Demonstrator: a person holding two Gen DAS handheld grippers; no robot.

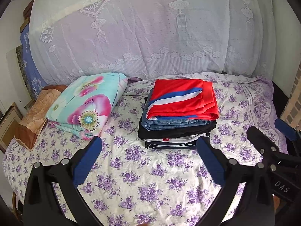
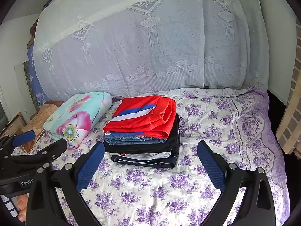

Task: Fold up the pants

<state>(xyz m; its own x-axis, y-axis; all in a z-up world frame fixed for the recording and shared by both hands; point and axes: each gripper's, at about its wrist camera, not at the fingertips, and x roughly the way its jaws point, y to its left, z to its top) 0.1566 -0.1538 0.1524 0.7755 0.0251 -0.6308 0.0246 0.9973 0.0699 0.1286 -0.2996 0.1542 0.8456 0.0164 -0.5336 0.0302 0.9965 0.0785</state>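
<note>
A stack of folded clothes (image 1: 178, 118) rests on the bed, topped by red pants with a blue and white stripe (image 1: 184, 96), over jeans and dark garments. The same stack (image 2: 144, 137) shows in the right wrist view, red pants (image 2: 143, 116) on top. My left gripper (image 1: 148, 146) hangs open above the floral sheet, just in front of the stack, holding nothing. My right gripper (image 2: 150, 150) is open too, close to the stack's front edge, empty. Each gripper appears at the edge of the other's view: the right one (image 1: 267, 133), the left one (image 2: 39, 141).
A folded floral quilt (image 1: 84, 103) and a brown pillow (image 1: 33, 116) lie left of the stack. A lace curtain (image 1: 141, 32) hangs behind the bed. The purple-flowered sheet (image 1: 150, 184) spreads in front. A wooden frame (image 2: 289, 128) stands at the right edge.
</note>
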